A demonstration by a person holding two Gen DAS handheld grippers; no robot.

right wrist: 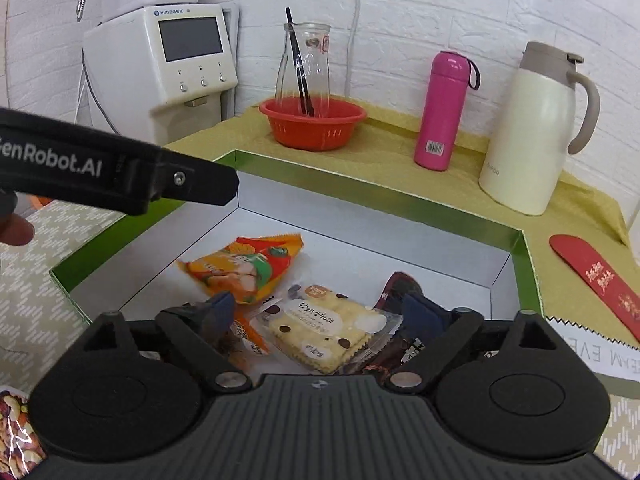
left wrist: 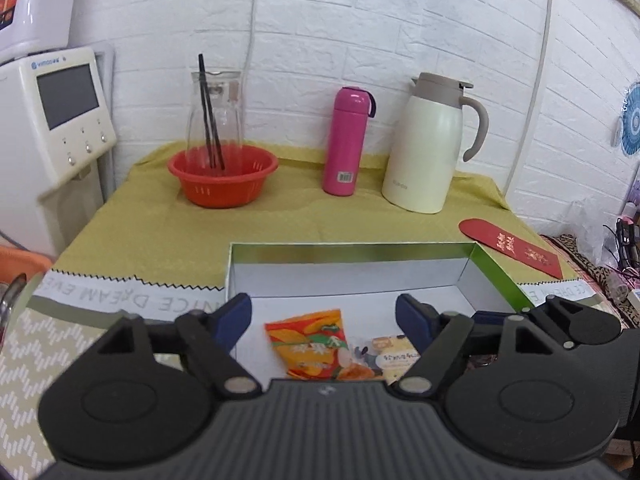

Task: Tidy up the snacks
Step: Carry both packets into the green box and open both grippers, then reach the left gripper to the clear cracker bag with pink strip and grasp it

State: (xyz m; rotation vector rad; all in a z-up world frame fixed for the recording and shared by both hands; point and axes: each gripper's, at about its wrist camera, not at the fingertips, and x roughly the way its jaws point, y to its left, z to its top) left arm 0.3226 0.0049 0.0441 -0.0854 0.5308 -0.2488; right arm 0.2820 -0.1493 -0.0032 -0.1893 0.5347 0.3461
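Two grippers hover over one open box [right wrist: 400,204]; the box, green outside and white inside, is the largest task item and fills the near half of the table [left wrist: 168,232], presumably laid open so packets can be dropped in from above.

Inside it, in the right wrist view: orange snack packet [right wrist: 244,270] at about 10 o'clock from the box floor's middle, cracker packet [right wrist: 320,330] at 6 o'clock, dark wrapper [right wrist: 400,286] at 3 o'clock; the three lie close together and partly overlap near the front wall, so collecting looks well under way; a further bag of nuts [right wrist: 16,436] shows outside the box at the lower left edge of that view.

Left gripper [left wrist: 324,312]: fingers spread wide, nothing between them, orange packet lying loose on the floor just below; a release, by my reading.

Right gripper [right wrist: 316,312]: fingers apart, straddling the cracker packet; pads do not seem to press it.

Clearance: far half of the box floor is bare, room at 12 o'clock for more; box walls are low but upright, a catch risk on exit; red envelope [right wrist: 596,280] at 3 o'clock outside the box; flask [left wrist: 346,142], jug [left wrist: 424,148] and red bowl [left wrist: 222,176] well back by the wall.
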